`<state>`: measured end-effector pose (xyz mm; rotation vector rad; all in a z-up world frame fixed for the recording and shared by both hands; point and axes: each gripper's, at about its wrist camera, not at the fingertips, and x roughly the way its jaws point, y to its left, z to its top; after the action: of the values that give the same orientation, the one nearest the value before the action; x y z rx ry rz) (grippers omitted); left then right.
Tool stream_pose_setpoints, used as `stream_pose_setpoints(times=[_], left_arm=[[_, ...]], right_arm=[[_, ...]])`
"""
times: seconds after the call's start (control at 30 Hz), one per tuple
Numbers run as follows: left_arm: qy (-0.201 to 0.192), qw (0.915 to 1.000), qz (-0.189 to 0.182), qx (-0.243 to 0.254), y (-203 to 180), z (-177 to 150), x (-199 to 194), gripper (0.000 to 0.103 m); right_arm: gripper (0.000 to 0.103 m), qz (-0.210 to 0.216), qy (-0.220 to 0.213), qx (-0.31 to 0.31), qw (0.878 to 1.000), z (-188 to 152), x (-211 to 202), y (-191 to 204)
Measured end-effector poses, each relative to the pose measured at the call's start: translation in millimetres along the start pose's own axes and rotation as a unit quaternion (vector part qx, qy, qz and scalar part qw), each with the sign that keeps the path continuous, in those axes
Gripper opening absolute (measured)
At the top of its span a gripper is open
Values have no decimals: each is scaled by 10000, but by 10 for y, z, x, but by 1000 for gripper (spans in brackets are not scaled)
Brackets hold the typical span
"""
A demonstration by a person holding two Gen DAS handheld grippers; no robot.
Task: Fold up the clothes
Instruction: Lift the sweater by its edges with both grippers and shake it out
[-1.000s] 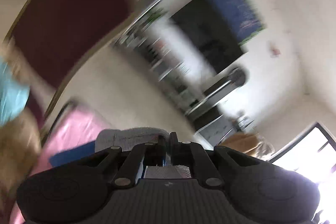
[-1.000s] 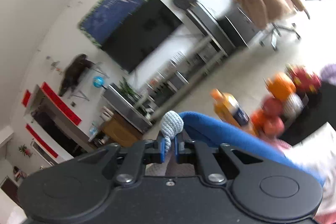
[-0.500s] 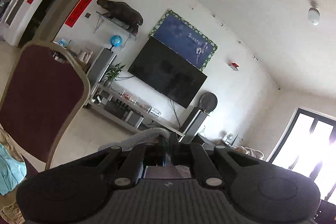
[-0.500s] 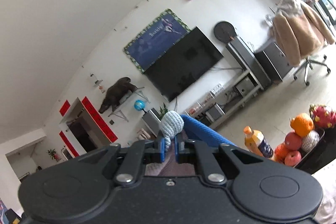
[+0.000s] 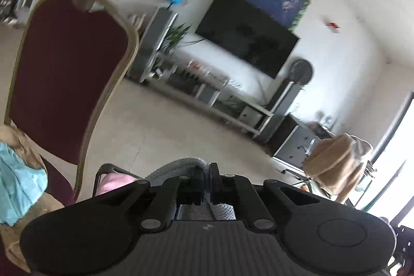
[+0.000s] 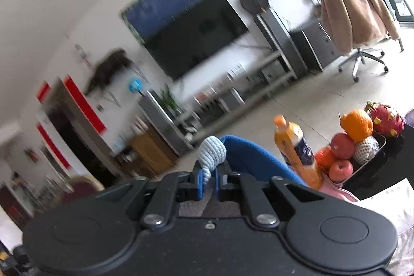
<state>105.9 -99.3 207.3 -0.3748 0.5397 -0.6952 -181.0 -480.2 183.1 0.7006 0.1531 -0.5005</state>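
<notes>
Living-room floor beside the television [image 5: 248, 35] is shown again after a ceiling-ward swing; the grey garment [image 5: 181, 164] is kept pinched by the closed left gripper [image 5: 208, 172] and the closed right gripper [image 6: 208, 180], lowered for folding.

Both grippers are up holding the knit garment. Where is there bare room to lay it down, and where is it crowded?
Little surface shows. Left wrist view: maroon chair seat edge carries tan and turquoise clothes, so it is crowded. Right wrist view: juice bottle and fruit basket crowd the right. The blue fabric beside the right gripper looks the barest patch; what lies under the left gripper is hidden.
</notes>
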Motion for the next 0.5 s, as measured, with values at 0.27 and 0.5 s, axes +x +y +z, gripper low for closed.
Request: stream_pose_setpoints(times=[0.27,0.5], left_arm=[[-754,9968,-257,107,-46,100,-255,3],[274,9980,203,-526,886,-1366,7,3]], right_arm=[[9,354,-827,-372,9953,188,-63,134],[9,-222,288,-410,9985,-839,107,-749]])
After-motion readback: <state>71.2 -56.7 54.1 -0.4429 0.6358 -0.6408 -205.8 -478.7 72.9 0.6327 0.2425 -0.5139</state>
